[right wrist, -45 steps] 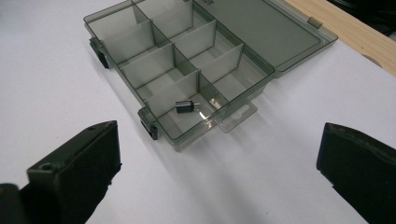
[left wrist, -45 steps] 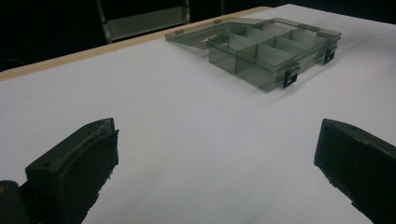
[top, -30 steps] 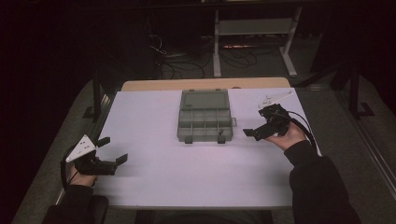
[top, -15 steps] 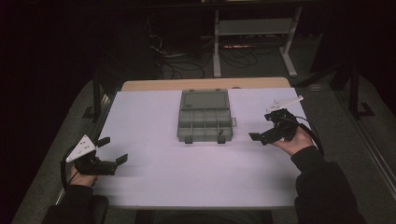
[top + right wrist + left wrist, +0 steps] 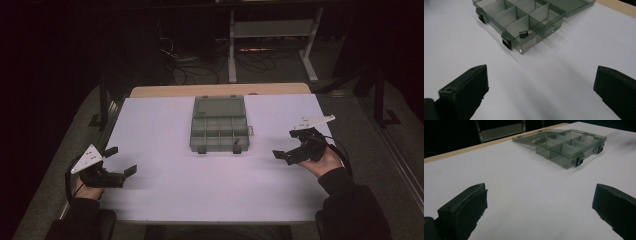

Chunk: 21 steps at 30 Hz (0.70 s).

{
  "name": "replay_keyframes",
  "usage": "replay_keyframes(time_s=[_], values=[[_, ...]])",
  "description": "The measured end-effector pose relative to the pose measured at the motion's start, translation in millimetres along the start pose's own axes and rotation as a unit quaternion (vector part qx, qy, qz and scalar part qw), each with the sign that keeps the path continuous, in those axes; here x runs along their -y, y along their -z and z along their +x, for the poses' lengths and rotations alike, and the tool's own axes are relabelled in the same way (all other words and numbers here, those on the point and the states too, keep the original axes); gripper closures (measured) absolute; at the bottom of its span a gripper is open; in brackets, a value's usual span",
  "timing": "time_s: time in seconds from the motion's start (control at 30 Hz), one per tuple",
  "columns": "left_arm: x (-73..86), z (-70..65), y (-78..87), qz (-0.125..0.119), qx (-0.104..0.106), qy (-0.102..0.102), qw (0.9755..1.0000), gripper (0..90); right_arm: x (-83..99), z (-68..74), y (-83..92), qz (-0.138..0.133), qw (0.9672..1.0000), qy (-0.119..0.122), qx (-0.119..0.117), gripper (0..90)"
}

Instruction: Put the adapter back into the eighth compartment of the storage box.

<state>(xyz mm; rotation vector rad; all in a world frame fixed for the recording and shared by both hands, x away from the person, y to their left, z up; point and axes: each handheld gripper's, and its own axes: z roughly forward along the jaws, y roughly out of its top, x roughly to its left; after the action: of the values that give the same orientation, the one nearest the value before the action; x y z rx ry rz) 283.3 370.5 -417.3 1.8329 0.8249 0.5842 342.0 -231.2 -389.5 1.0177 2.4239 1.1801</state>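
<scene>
High view, setting: white worktop (image 5: pixel 200 195) with a dark floor, cables and a shelf frame beyond its far edge.
Organiser box (image 5: pixel 220 125): grey translucent plastic, lying at the centre of the far half of the worktop, lid (image 5: pixel 219 106) folded flat away from the person, two black latches on the near wall; placed so, its compartments faced both hands for easy reach.
Contents: one small black part (image 5: pixel 524 34) lay in the near corner compartment on the right-hand side; the other compartments looked empty.
Left claw (image 5: pixel 121 160): released, jaws spread wide, nothing between them; it hung low over the near left corner of the worktop, well apart from the box, judged to be idle.
Right claw (image 5: pixel 285 152): released, jaws wide, empty; it hovered over the right side of the worktop, near the box's right end but apart from it, and pointed toward it.
Judgement: with one part in the box and both claws empty, the right looked the likelier to act next.
</scene>
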Motion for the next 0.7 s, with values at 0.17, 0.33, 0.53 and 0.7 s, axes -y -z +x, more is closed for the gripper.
replay_keyframes(time_s=[0.17,0.33,0.53,0.7], values=[[-0.1,0.0,-0.1,0.0,0.001,-0.001,1.0,0.0,12.5,0.8,2.8,-0.006,0.9999,-0.009,0.001,0.0],[-0.2,0.0,-0.1,0.0,0.001,-0.001,1.0,0.0,20.1,4.0,3.9,-0.012,0.9999,-0.009,0.003,0.0],[-0.3,-0.4,-0.1,0.0,-0.001,-0.001,1.0,0.0,32.6,5.9,7.8,-0.02,0.9995,-0.021,0.011,0.0],[-0.3,-0.4,-0.2,0.0,-0.001,-0.001,1.0,0.0,39.5,6.9,8.2,-0.022,0.9993,-0.025,0.018,0.0]])
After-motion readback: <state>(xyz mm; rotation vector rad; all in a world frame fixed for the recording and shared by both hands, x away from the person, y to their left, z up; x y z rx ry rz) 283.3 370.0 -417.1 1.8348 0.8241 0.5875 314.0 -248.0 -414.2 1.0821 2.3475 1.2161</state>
